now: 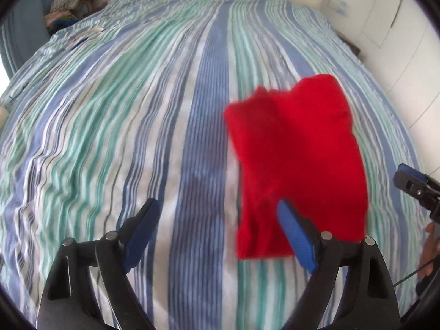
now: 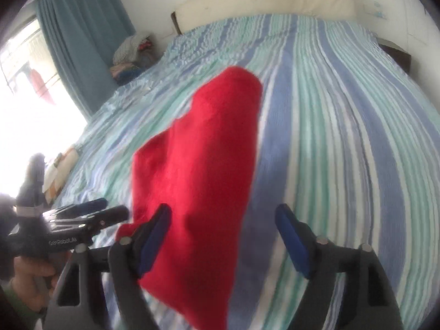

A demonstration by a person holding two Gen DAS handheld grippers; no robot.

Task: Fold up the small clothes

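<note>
A small red garment [image 1: 297,159] lies on the striped bedspread [image 1: 137,137], right of centre in the left wrist view. My left gripper [image 1: 218,206] is open and empty, its right finger in front of the garment's near edge. In the right wrist view the red garment [image 2: 198,170] fills the middle. My right gripper [image 2: 224,214] is open, its left finger over the garment's near part. The left gripper [image 2: 90,211] shows at the left of that view, the right gripper [image 1: 412,184] at the right edge of the left wrist view.
A pile of clothes [image 1: 74,0] sits beside the bed's far left corner, also in the right wrist view [image 2: 132,55]. A blue curtain [image 2: 79,41] and bright window are at the left. A cream headboard [image 2: 264,0] and white wall bound the bed.
</note>
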